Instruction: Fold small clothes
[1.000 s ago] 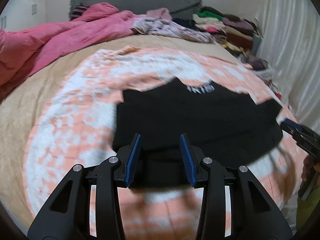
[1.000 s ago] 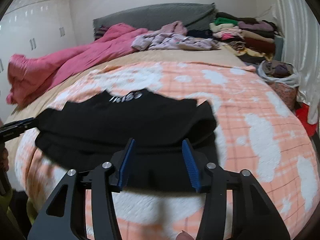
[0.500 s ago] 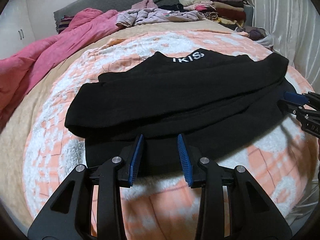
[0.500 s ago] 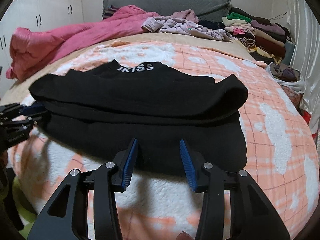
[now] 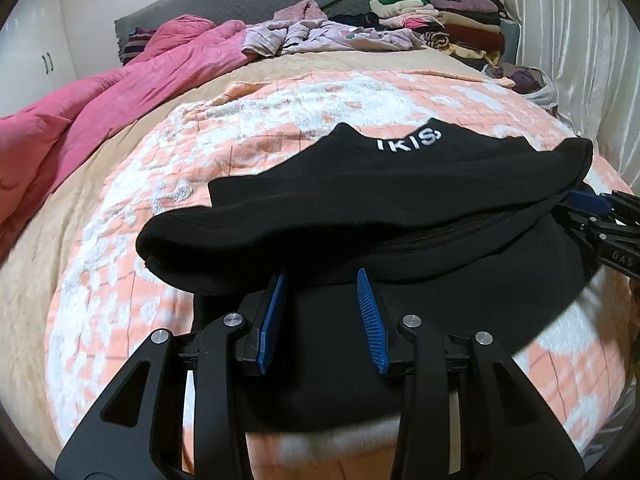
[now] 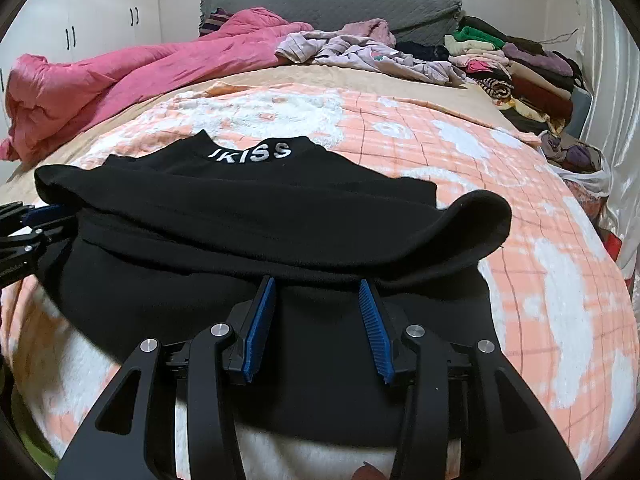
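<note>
Black top (image 5: 360, 208) on orange blanket (image 5: 280, 120), lying flat, sleeves folded across body. Left gripper (image 5: 322, 312) clamped on hem at 6 o'clock. Right gripper (image 6: 318, 316) clamped on hem likewise. Pink quilt (image 6: 120, 80) at 10 o'clock.

A bed (image 6: 520, 184) is filling the room, wearing an orange-and-white checked blanket (image 6: 460, 148). A grey headboard (image 6: 320, 4) is leaning against the far wall. White wardrobe doors (image 6: 100, 24) are standing far left; pale curtains (image 5: 568, 48) are hanging right.
</note>
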{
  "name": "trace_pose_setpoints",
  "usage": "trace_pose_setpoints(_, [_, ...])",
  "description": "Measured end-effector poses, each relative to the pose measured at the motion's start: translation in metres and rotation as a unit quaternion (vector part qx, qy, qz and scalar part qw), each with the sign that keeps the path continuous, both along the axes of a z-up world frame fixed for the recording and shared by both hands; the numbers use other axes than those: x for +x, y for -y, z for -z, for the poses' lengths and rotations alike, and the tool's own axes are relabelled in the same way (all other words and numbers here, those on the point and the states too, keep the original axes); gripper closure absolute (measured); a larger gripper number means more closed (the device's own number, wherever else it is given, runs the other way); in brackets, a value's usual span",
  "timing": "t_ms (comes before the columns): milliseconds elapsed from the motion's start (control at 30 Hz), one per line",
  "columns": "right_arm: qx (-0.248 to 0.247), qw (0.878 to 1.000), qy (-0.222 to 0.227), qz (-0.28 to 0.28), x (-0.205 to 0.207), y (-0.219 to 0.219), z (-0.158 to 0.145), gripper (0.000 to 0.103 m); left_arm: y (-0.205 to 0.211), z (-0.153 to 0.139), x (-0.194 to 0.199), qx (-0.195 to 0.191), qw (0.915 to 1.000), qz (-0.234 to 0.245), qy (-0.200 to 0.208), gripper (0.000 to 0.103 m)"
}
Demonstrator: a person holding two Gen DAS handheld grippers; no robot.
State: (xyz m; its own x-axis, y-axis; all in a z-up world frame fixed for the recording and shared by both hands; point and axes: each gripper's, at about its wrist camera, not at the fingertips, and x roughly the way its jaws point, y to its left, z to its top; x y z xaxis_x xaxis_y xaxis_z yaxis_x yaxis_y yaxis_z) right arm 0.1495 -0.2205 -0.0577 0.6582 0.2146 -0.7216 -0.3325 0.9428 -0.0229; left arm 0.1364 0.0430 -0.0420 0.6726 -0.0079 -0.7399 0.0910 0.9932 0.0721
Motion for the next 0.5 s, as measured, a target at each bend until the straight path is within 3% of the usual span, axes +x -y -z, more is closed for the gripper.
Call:
trace_pose_setpoints(267, [0.015,1.0,-0.006,0.016,0.037,-0.004,-0.009,0.061,-0.009,-0.005,0.038,-0.006,0.9999,-0.009,-0.003,0.073])
trace_pose_setpoints(500, [0.028,0.998,-0.007,0.048,0.072,0.002,-0.025,0.06,-0.047,-0.021,0.06,-0.03,0.9973,-0.066,0.004,0.072])
